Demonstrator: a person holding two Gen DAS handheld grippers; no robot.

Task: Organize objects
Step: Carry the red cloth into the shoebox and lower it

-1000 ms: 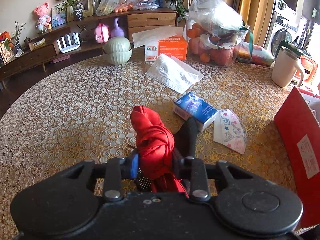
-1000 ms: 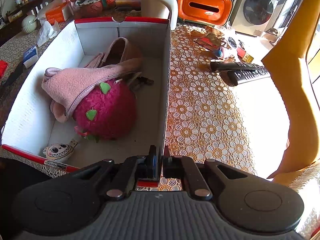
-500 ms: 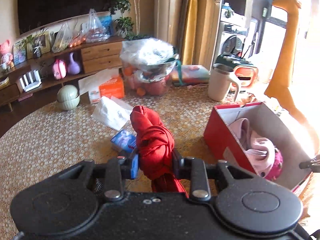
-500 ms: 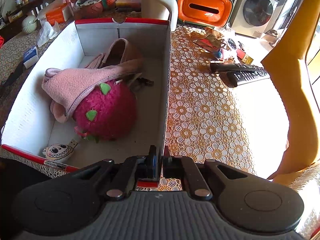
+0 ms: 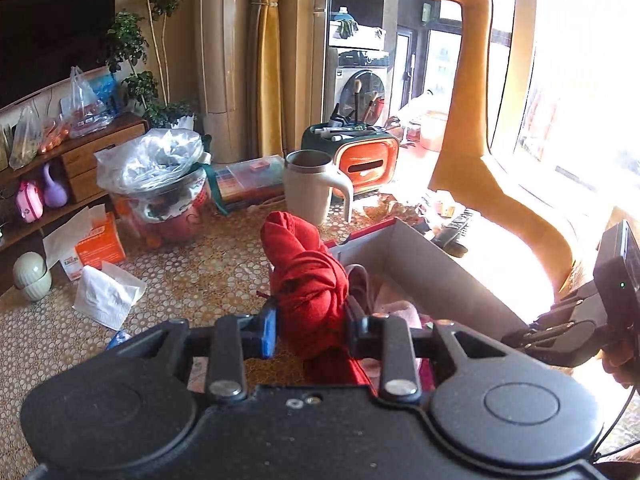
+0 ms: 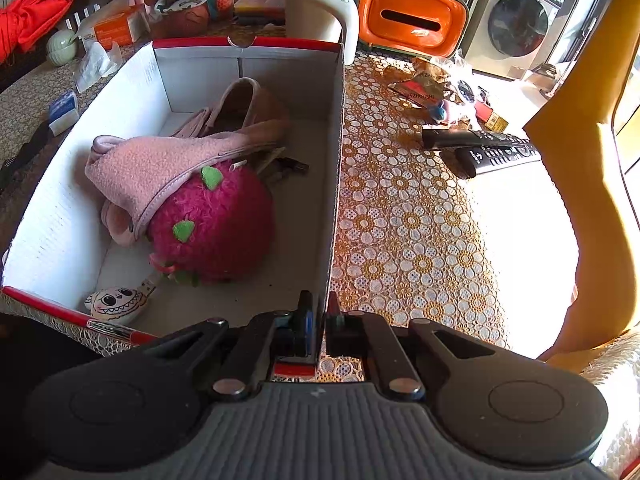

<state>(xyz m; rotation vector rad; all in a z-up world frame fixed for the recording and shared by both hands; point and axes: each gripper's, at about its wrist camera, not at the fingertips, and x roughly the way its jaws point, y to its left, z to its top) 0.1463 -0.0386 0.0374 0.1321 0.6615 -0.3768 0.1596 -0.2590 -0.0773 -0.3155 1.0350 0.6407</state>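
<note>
Left gripper (image 5: 308, 330) pinches knotted red cloth bundle (image 5: 308, 280) between fingers, bundle sticking up ahead of jaws, above table. Beyond and right of it: open cardboard box (image 5: 424, 264), red outside, white inside. Cream mug (image 5: 316, 192) farther ahead, past box.

Right gripper (image 6: 318, 322) pressed together on box right wall (image 6: 334, 184), at near corner. Ahead-left inside box: pink fleece cloth (image 6: 160, 168) draped over magenta plush ball (image 6: 216, 224); small grinning toy (image 6: 116, 304) near front wall. Remote controls (image 6: 488, 148) ahead-right on lace tablecloth (image 6: 404, 232).

Cream mug (image 5: 316, 190) beside orange case (image 5: 366, 164); giraffe (image 5: 472, 120) behind.
</note>
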